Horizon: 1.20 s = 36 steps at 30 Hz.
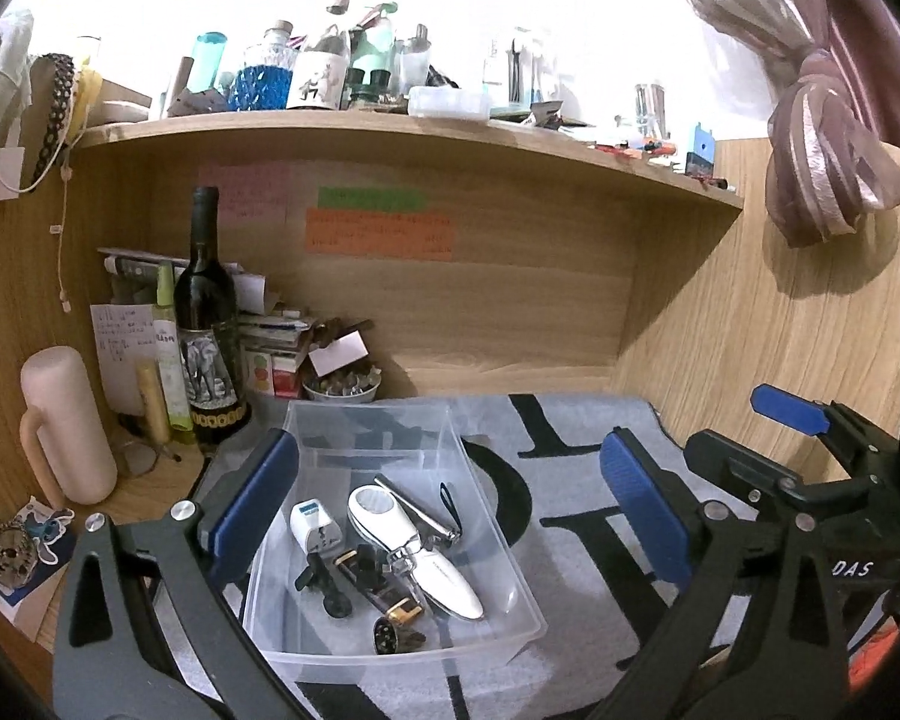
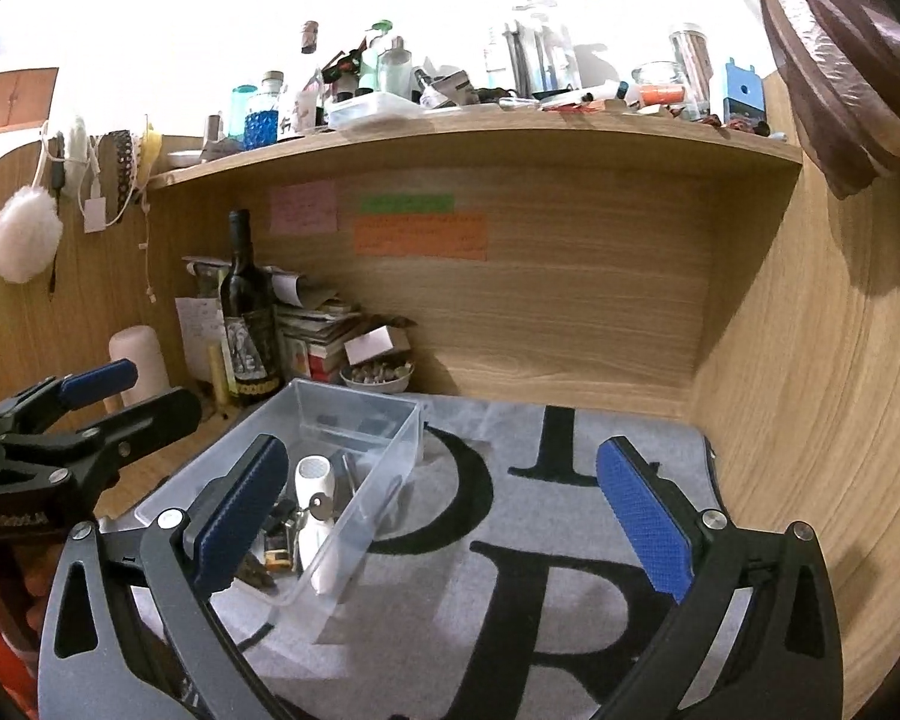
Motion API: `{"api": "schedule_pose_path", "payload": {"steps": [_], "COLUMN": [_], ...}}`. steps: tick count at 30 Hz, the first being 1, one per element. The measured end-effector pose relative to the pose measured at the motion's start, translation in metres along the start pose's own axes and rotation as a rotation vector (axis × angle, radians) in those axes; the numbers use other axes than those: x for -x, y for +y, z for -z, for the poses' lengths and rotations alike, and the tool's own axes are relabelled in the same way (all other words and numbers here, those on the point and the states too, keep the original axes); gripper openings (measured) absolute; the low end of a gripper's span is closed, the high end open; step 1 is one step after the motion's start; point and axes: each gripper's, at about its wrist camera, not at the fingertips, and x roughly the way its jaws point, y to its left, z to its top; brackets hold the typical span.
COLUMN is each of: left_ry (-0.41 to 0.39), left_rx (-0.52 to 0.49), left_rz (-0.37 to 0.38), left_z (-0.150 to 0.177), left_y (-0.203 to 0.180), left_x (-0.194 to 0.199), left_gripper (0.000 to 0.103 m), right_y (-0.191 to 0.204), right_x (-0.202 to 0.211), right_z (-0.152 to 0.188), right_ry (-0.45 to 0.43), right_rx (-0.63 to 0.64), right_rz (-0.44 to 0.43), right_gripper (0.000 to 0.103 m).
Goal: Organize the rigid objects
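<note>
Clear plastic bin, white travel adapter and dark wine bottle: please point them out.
Clear plastic bin [image 1: 513,564], left wrist view, right wall.
White travel adapter [image 1: 312,525], left wrist view, top face.
Dark wine bottle [image 1: 205,300], left wrist view, shoulder.

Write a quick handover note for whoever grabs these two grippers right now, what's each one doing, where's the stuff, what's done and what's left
Left gripper: open, empty, in front of the bin.
Right gripper: open, empty, over the mat, right of the bin.
Things: adapter, white gadget, clippers, a small gold-and-black piece and other small dark bits all lie in the bin on the mat.
Done: no loose things show on the mat.
Left: probably nothing; check the mat outside the view.
</note>
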Motion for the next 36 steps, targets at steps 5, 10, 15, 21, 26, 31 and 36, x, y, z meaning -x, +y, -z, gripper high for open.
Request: {"api": "schedule_pose_path", "payload": {"steps": [5,10,15,21,26,31,36], "left_ry": [-0.005,-0.004,-0.001,0.003,0.003,0.005,0.005], "left_rx": [0.004,0.009,0.013,0.017,0.013,0.02,0.021], "left_rz": [0.006,0.006,0.007,0.009,0.009,0.009,0.009], "left_z": [0.0001,0.0002,0.0007,0.0007,0.0015,0.0018,0.002], "left_y": [0.001,0.0009,0.001,0.0019,0.0017,0.0019,0.002], "left_x": [0.0006,0.0002,-0.0008,-0.0016,-0.0022,-0.0028,-0.0028], "left_gripper": [0.103,0.103,0.103,0.103,0.103,0.103,0.103], "right_y": [0.0004,0.0023,0.0018,0.0018,0.0026,0.0038,0.0039], "right_x": [0.0016,0.0027,0.0025,0.0014,0.0018,0.002,0.0028], "right_z": [0.0007,0.0011,0.0013,0.0003,0.0005,0.0006,-0.0002], "right_ry": [-0.003,-0.005,-0.003,-0.001,-0.001,0.0,-0.003], "right_rx": [-0.008,-0.013,-0.014,-0.015,-0.019,-0.018,-0.016], "right_rz": [0.009,0.017,0.014,0.014,0.015,0.016,0.013], "right_gripper": [0.103,0.103,0.103,0.103,0.103,0.103,0.103]}}
